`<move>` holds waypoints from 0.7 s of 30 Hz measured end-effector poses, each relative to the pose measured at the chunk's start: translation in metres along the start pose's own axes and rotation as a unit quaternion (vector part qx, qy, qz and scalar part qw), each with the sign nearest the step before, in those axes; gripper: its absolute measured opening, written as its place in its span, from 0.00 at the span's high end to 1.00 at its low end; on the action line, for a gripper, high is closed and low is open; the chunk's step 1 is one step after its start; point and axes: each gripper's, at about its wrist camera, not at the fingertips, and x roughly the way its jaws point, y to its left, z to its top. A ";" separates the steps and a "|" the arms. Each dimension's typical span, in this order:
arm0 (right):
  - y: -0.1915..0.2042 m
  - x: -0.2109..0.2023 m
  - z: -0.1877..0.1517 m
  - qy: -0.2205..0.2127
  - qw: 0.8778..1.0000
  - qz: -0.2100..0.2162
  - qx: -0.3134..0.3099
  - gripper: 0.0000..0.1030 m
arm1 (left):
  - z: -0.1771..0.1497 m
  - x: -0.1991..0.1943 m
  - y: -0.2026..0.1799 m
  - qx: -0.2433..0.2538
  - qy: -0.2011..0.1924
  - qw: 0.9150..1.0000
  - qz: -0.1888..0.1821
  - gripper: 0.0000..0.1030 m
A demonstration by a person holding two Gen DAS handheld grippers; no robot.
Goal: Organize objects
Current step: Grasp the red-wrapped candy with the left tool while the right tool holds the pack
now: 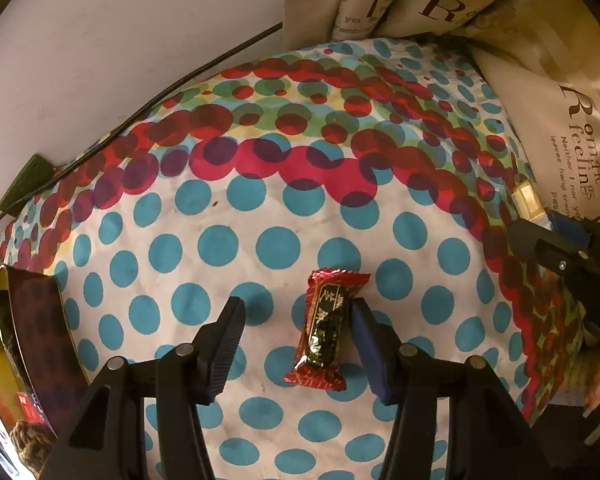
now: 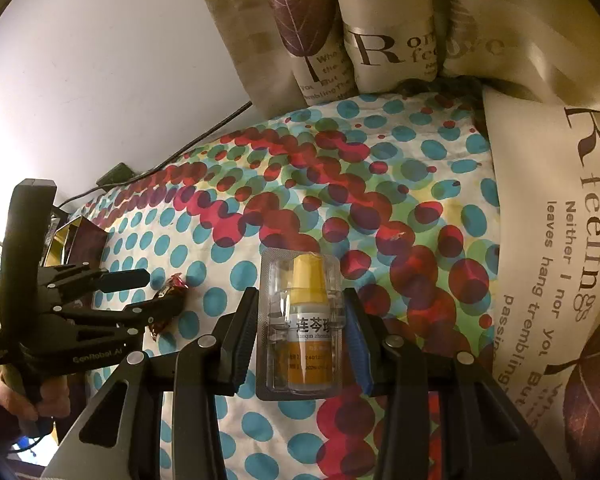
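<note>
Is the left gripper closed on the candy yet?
No, open. The left gripper straddles the red-wrapped candy; a wide gap shows on the left finger's side.

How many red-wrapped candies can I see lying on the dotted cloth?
1. The red-wrapped candy lies on the dotted cloth, between the open fingers of the left gripper. The open box at the left may hide more.

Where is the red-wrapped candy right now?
In the left wrist view, the candy lies on the polka-dot cloth between the open fingers of the left gripper, nearer its right finger.
</note>
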 end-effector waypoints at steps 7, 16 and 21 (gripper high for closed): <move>-0.001 0.001 0.000 0.000 1.000 0.003 0.001 0.62 | 0.002 0.006 -0.007 0.011 0.007 1.000 -0.009 0.46; 0.001 0.003 -0.004 0.005 1.000 0.010 0.003 0.62 | 0.000 0.009 -0.013 0.024 0.008 1.000 -0.011 0.46; 0.004 0.006 -0.006 0.009 1.000 0.013 0.000 0.62 | -0.006 0.005 -0.012 0.017 0.000 1.000 -0.017 0.46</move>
